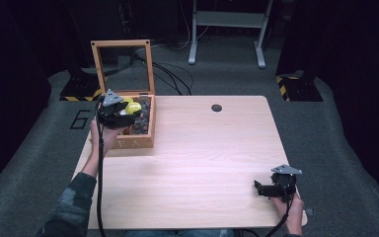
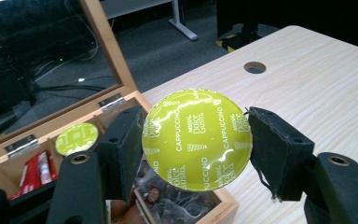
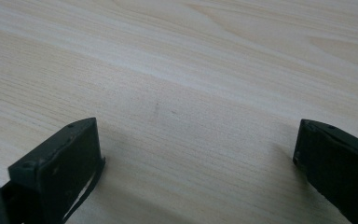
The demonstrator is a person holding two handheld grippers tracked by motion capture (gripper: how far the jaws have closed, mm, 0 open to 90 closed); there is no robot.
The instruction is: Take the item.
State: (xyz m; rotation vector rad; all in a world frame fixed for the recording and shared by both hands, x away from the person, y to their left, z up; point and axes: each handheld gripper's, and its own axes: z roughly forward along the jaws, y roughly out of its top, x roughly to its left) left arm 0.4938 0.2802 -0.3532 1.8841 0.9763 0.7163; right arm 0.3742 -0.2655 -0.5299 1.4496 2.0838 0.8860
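Gripping capsule, its body hidden

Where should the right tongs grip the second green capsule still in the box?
By its rim, from above. That capsule lies foil-up in a back compartment of the box, so only opposite edges of its round lid offer a hold; the box walls block a sideways approach.

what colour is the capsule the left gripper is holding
Yellow-green foil lid with white lettering; the capsule shows best in the left gripper view.
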